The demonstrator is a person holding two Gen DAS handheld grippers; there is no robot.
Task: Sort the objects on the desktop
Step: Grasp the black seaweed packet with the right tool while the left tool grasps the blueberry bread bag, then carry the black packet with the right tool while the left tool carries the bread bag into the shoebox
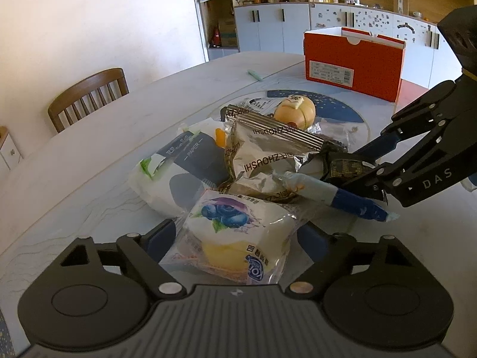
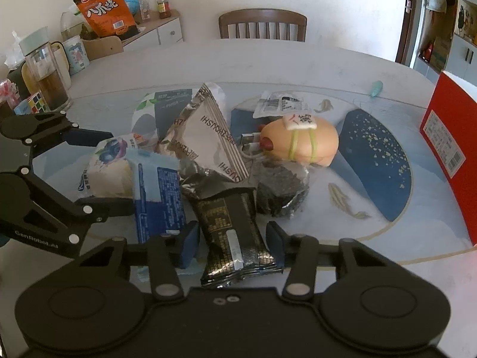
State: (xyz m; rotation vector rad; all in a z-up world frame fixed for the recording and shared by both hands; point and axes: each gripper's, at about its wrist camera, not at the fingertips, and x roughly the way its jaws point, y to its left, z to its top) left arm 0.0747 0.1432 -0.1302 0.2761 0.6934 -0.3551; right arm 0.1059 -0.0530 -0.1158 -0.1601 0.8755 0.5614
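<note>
Two claws spread: left claw (image 1: 235,232) straddles a soft blueberry cake packet (image 1: 235,232), right claw (image 2: 232,238) a crinkly black pouch (image 2: 232,232).

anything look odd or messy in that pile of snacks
Yes: the silver foil packet is crumpled and propped at a tilt on other packets, and a green pen-like thing lies alone, far from the pile.

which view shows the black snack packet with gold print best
The right wrist view: the black snack packet with gold print lies lengthwise between the right gripper fingers, whole face visible. The left wrist view shows only a dark sliver, partly hidden.
</note>
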